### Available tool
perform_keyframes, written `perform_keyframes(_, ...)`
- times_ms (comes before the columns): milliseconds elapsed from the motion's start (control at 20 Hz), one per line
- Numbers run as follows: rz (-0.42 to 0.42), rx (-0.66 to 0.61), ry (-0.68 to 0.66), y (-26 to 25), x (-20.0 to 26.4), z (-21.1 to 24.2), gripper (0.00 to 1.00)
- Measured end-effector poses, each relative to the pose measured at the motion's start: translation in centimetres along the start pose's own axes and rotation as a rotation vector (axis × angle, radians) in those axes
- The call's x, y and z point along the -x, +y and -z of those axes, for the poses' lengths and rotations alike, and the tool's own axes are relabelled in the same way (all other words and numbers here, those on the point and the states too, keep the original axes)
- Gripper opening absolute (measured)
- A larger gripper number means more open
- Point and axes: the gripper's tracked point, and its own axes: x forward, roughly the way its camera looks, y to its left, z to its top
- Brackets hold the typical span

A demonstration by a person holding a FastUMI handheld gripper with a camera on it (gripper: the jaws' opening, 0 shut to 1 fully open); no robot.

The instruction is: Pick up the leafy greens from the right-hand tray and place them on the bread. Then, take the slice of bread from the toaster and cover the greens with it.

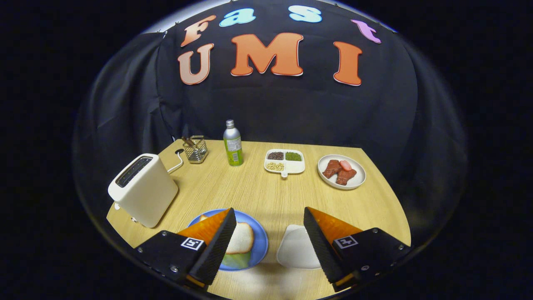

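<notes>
- Gripper (270, 233), lower centre: fingers standing wide, holding nothing.
- Blue plate (259, 246), lower left: bread slice (240, 238) covering leafy greens (237, 260).
- Judgement: task appearing complete; withdrawing is next.

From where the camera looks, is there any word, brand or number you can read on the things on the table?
Green bottle: its label carries print, too small and blurred to read.
Gripper, open above the table with nothing between its fingers: each finger bears a small square black-and-white marker, a pattern, not words.
Toaster, plates and divided dish: no writing visible.
</notes>
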Motion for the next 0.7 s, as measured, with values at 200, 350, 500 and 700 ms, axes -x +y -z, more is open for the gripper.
perform_keyframes(200, 0.031, -0.014, -0.065, -2.8, 1.8, -2.8, 0.97)
perform_keyframes(350, 0.053, -0.034, -0.120, -4.7, 3.5, -4.9, 0.98)
perform_keyframes(500, 0.062, -0.037, -0.187, -6.1, 5.2, -7.3, 0.98)
perform_keyframes(700, 0.078, -0.026, -0.247, -7.7, 6.9, -9.4, 0.97)
